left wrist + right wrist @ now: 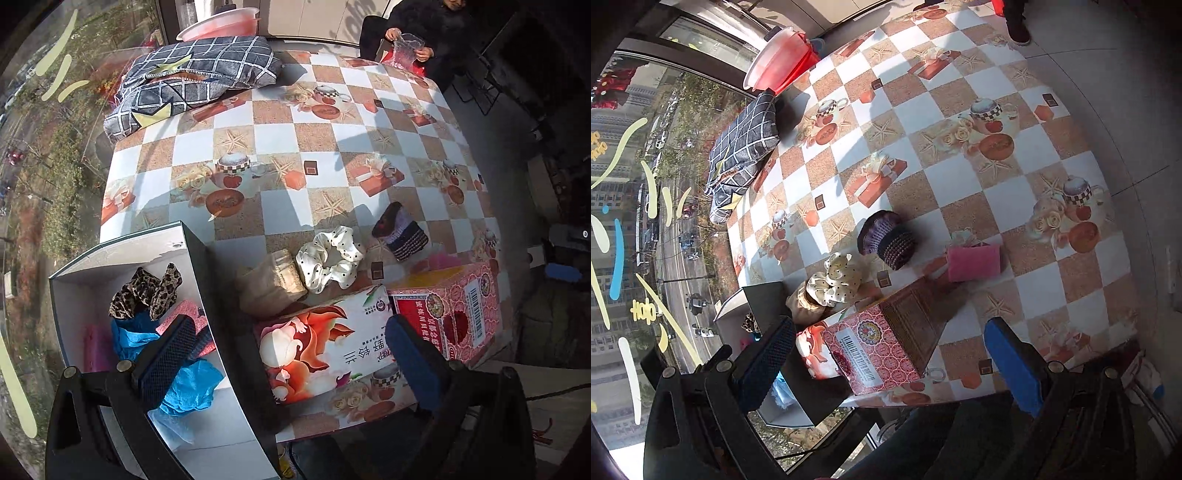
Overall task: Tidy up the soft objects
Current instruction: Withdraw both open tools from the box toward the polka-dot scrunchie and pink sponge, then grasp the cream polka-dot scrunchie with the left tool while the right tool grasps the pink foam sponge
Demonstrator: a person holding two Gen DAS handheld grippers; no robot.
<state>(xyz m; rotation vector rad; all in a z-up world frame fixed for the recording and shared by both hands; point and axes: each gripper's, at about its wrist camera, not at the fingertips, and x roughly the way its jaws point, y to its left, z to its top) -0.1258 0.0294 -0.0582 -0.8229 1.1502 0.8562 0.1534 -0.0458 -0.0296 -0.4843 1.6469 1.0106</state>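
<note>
Both tools, left tool and right tool, hang wide open, empty. White polka-dot fabric scrunchie sits near the bench's front edge beside the white open cardboard box, probably queued for sorting.

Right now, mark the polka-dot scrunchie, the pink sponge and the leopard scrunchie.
polka-dot scrunchie (330,261), left wrist view, its fabric ring.
pink sponge (974,261), right wrist view, top face.
leopard scrunchie (146,291), left wrist view, folded middle.

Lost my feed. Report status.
Left gripper and right gripper open, empty. Bin holds leopard scrunchie; white scrunchie still on table. Cartons in front.
</note>
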